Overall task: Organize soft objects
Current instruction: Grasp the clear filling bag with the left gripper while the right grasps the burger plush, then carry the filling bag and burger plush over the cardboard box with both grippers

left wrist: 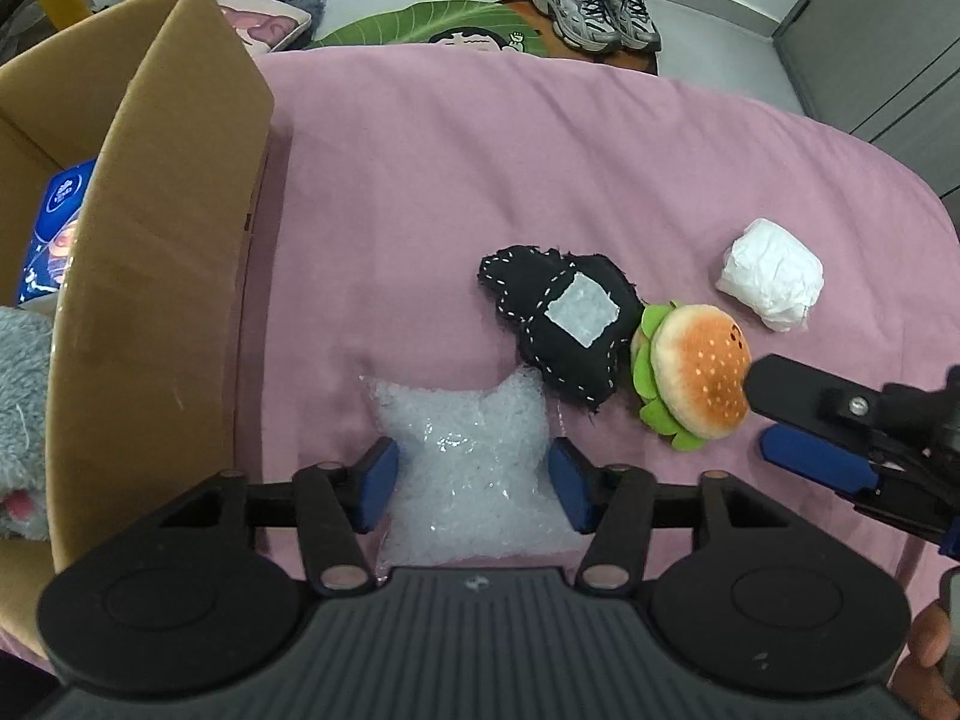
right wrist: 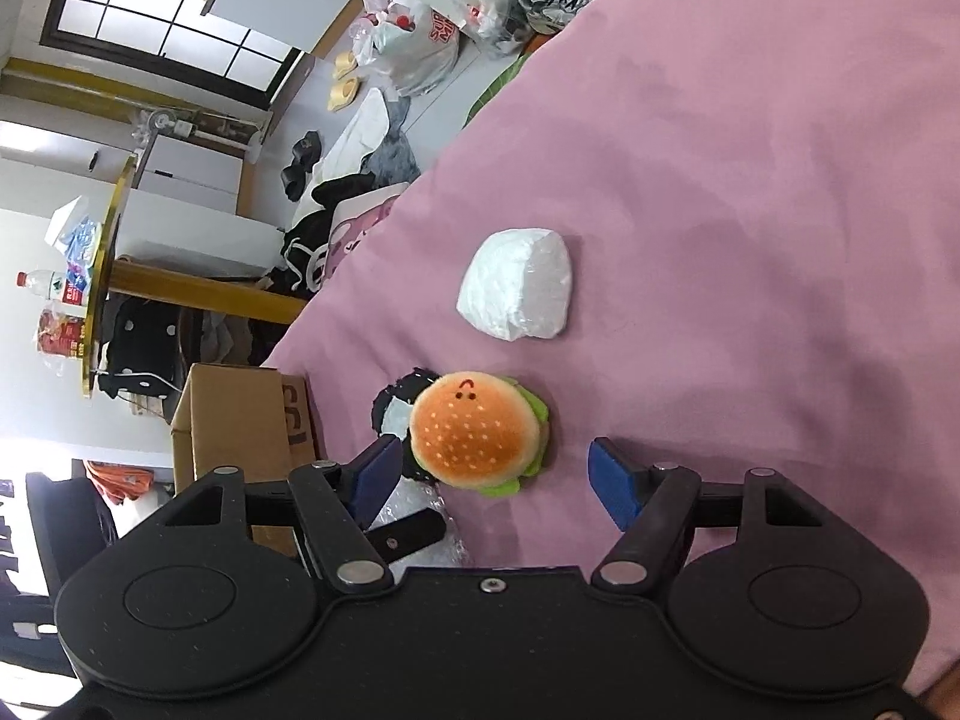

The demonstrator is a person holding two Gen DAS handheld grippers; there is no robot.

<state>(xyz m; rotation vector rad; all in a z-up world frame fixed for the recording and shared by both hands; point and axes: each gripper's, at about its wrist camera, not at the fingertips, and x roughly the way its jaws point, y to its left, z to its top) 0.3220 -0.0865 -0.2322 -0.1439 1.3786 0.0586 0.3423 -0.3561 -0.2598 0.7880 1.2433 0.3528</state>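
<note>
Seen from the left wrist camera, the left gripper hangs low over a pink cloth, its blue pads set on either side of a clear crinkled plastic bag; the pads sit at the bag's edges, though whether they are pressing it cannot be told. Just past the bag lies a black stitched fabric toy with a white patch, and touching its right edge is a plush hamburger with green felt lettuce. A white wrapped bundle rests apart at the right. An open cardboard box stands at the cloth's left edge, holding a blue packet and a grey plush. The right gripper enters from the right, its tips just beside the hamburger. A pair of sneakers sits on the floor beyond. From the right wrist camera, the right gripper hovers with jaws spread wide, the plush hamburger lying on the pink cloth between and just ahead of its blue pads, nearer the left one. The black fabric toy peeks out behind the hamburger, the white bundle lies farther on, and the cardboard box stands at left.
</note>
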